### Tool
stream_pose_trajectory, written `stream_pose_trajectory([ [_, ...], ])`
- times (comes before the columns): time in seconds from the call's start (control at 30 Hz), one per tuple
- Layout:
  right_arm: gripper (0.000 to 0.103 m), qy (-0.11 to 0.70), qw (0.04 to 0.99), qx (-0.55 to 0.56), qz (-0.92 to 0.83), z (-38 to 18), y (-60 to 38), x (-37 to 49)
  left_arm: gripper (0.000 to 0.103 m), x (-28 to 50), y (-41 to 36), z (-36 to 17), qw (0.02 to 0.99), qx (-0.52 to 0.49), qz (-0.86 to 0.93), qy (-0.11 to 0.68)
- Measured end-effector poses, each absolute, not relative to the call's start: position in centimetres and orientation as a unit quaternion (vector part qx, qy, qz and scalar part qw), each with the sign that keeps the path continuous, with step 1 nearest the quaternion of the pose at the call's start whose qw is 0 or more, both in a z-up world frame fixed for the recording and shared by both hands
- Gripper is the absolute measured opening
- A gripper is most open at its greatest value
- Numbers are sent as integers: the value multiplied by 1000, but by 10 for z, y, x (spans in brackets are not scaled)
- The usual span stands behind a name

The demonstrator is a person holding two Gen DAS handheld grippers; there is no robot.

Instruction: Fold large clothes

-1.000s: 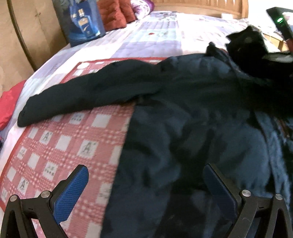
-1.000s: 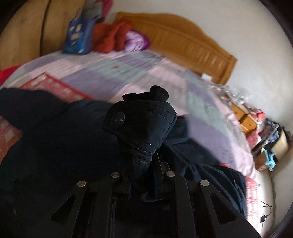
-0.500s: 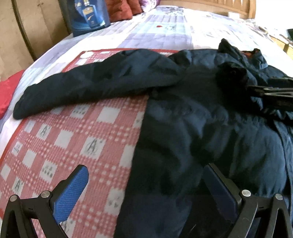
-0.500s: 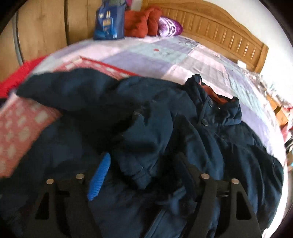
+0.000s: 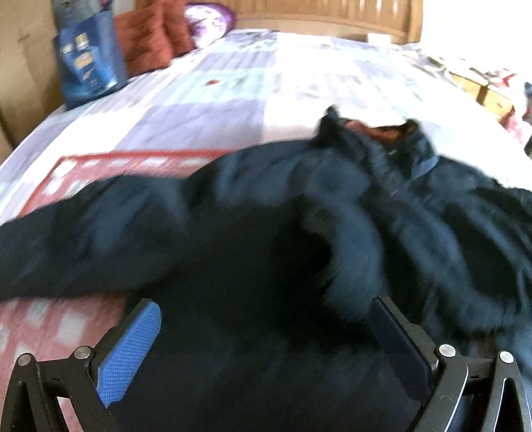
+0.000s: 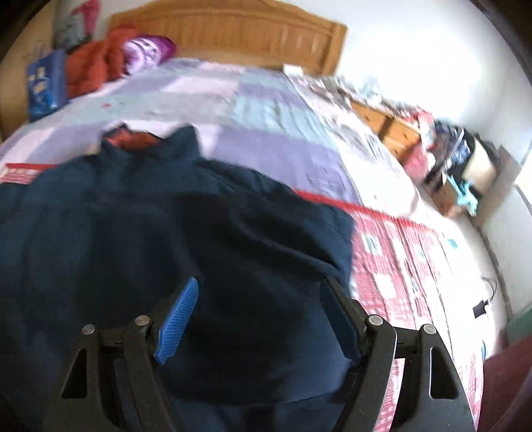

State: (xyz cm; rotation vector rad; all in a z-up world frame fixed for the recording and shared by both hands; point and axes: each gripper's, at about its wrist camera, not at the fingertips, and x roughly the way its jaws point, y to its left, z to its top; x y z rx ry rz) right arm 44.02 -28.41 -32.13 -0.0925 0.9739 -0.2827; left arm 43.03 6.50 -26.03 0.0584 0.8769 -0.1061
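Note:
A dark navy jacket (image 5: 266, 252) lies spread on a red checked mat (image 5: 50, 319) on the bed. Its left sleeve (image 5: 83, 239) stretches out to the left; its right sleeve (image 5: 352, 252) lies folded across the chest. The collar with orange lining (image 5: 382, 133) points to the headboard. My left gripper (image 5: 266, 332) is open and empty over the jacket's lower body. In the right wrist view the jacket (image 6: 149, 239) fills the left and middle. My right gripper (image 6: 262, 309) is open and empty above the jacket's right side.
A blue bag (image 5: 86, 66), red cushions (image 5: 149, 36) and a purple pillow (image 5: 206, 20) sit near the wooden headboard (image 6: 232, 30). A cluttered wooden nightstand (image 6: 392, 123) and boxes (image 6: 465, 172) stand right of the bed. The mat (image 6: 399, 266) reaches the bed's right edge.
My right gripper let go of the sleeve cuff, leaving it folded across the chest, and swung right over the jacket's side. My left gripper moved forward over the jacket.

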Motion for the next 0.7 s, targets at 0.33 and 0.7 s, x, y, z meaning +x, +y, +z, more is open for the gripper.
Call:
stream_pose_trajectory([
  [0.33, 91, 482, 870, -24, -104, -366, -331, 429, 103, 509, 34, -344, 849, -9, -18, 528],
  [0.7, 100, 470, 880, 12, -67, -386, -358, 434, 103, 490, 26, -348, 880, 39, -34, 473],
])
